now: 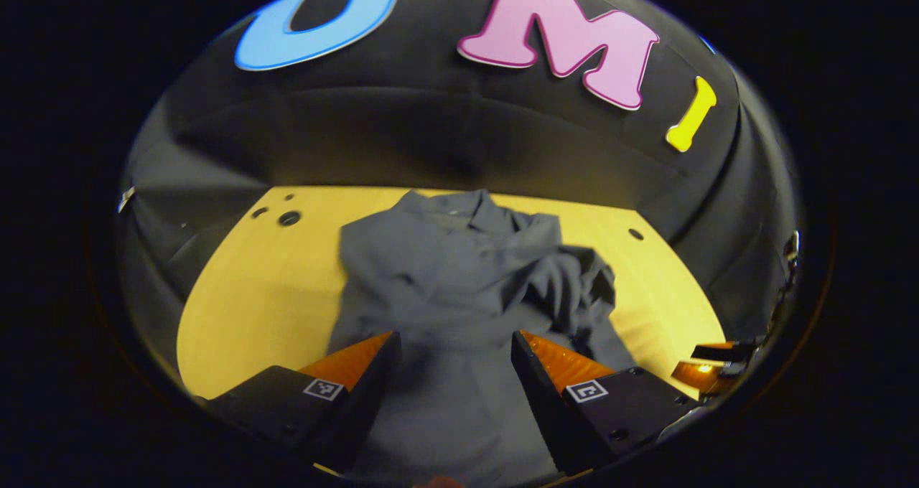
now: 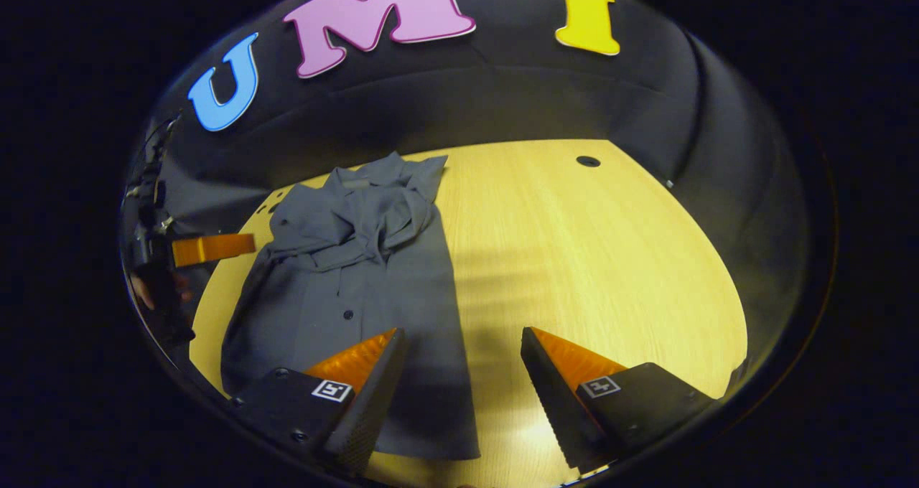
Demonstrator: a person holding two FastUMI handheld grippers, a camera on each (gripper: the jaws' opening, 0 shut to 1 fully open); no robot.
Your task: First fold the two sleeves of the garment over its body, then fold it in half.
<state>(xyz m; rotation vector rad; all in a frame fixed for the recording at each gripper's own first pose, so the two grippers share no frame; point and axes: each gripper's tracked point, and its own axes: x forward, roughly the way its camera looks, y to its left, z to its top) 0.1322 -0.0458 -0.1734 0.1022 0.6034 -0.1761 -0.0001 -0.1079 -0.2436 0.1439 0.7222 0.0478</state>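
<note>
A dark grey button-up shirt [image 1: 445,294] lies flat on the yellow wooden table [image 1: 251,294], collar toward the wall. Both sleeves are bunched across its upper body [image 2: 366,230]. In the left gripper view my left gripper [image 1: 454,344] hangs open over the shirt's lower body, nothing between its fingers. In the right gripper view my right gripper [image 2: 463,341] is open above the shirt's [image 2: 359,294] right hem edge and the bare table [image 2: 589,258]. The right gripper's orange fingers [image 1: 707,366] peek in at the left view's lower right. The left gripper's orange finger [image 2: 213,248] shows at the right view's left edge.
Black cloth walls close the table at the back and sides. Small round holes mark the tabletop at the far left [image 1: 288,218] and the far right [image 2: 588,161]. Broad bare table lies to the right of the shirt in the right gripper view.
</note>
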